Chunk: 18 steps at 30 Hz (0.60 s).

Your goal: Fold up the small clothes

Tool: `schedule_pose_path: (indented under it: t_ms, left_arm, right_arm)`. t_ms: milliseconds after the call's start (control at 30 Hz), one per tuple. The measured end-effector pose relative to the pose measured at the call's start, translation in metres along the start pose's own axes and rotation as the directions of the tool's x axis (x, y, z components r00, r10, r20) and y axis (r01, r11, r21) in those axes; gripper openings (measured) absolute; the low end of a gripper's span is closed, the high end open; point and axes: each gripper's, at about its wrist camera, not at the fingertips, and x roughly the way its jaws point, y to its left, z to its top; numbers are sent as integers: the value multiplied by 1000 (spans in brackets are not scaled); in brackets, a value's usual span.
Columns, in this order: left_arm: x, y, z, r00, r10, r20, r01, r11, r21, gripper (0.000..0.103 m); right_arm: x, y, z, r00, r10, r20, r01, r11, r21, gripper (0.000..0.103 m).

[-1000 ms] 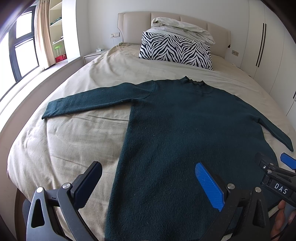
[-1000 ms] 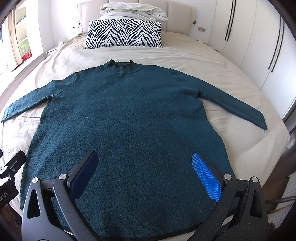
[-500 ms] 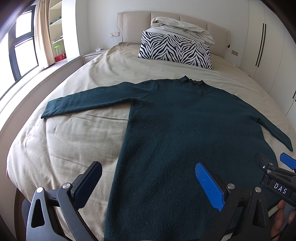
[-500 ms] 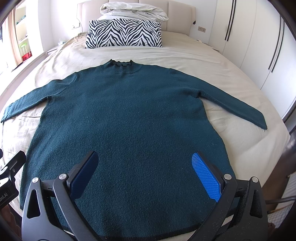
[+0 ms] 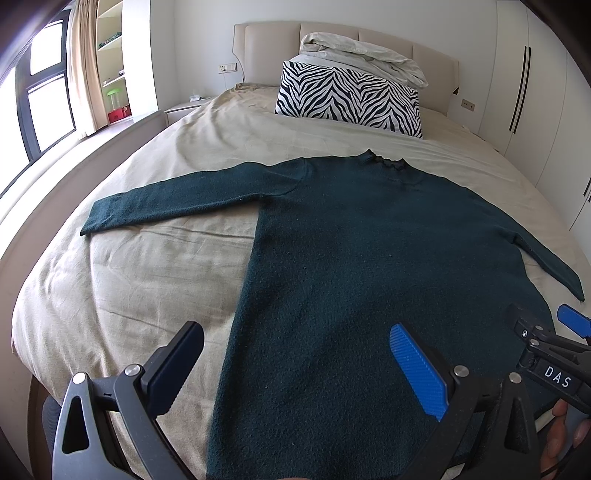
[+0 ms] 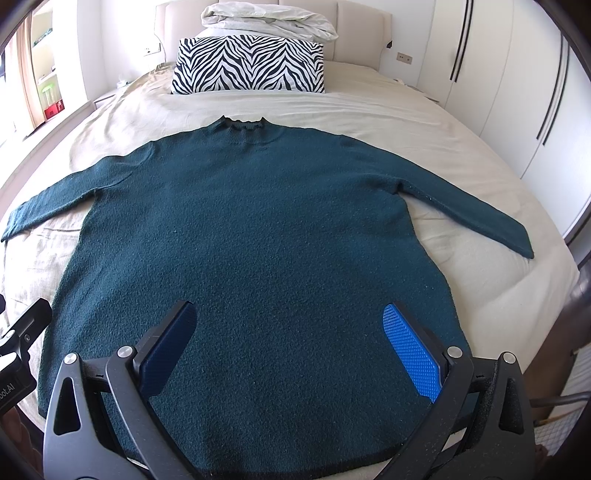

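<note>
— Where's the sweater (image 6: 251, 236)?
— Flat on the bed (image 6: 480, 288), sleeves spread, bare sheet beyond both cuffs.
— Your grippers?
— My left gripper (image 5: 295, 365) and right gripper (image 6: 291, 339) hover above the sweater's hem, jaws wide apart, empty.

Your sweater (image 6: 251, 240) is a plain dark teal with a darker edge at the collar. It lies on a beige bed sheet (image 5: 147, 266). The pillow (image 6: 249, 64) has black-and-white zebra stripes, and the bundled duvet (image 6: 266, 18) above it is off-white. Each claw (image 6: 291, 343) is black with one bright blue pad (image 6: 412, 350).
</note>
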Motion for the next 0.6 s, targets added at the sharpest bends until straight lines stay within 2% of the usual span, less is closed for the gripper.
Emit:
schedule_pose_path:
  t_ms: [600]
  left_arm:
    - [2, -8, -8, 1000, -8, -7, 8, 1000, -4, 103]
  right_arm:
    - [3, 2, 1, 1000, -2, -6, 2, 1000, -9, 103]
